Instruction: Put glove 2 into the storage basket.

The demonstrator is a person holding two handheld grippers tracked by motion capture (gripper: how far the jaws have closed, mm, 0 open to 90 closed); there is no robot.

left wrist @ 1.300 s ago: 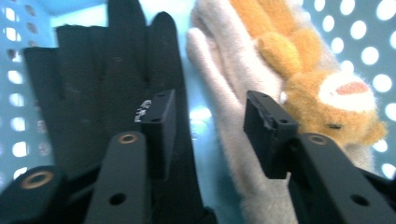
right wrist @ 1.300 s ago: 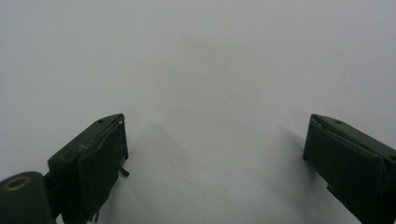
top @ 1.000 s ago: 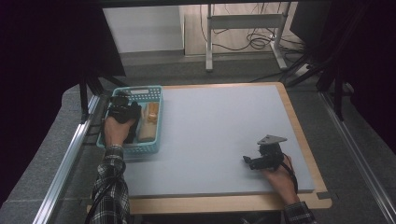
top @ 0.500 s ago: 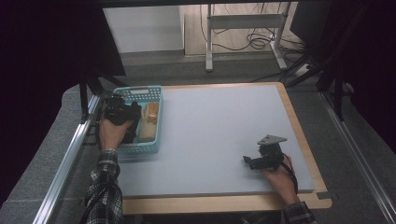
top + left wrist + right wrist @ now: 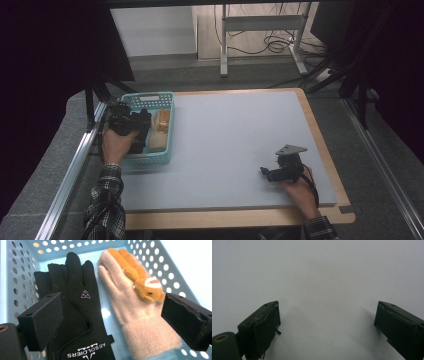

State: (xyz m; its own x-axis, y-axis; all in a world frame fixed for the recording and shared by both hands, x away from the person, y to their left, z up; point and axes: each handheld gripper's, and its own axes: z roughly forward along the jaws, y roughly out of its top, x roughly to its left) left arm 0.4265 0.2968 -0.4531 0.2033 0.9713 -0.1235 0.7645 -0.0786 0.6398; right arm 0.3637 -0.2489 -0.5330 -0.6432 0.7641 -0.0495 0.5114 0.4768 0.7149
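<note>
The light grey table mat (image 5: 235, 145) fills the middle of the high view, with the perforated turquoise plastic basket (image 5: 167, 102) at its left edge, holding a black synthetic glove (image 5: 82, 315) and, touching it on the right of the left gripper view, a beige fleece glove (image 5: 140, 327) bearing an orange plush squirrel (image 5: 140, 280). The left gripper (image 5: 110, 317) is held above both gloves with jaws that have just been opening, released and empty; the right gripper (image 5: 327, 322), lower right, is spread over bare mat. Risk judged: with so wide a spread, both gloves could be pinched together, or the basket dragged along.
</note>
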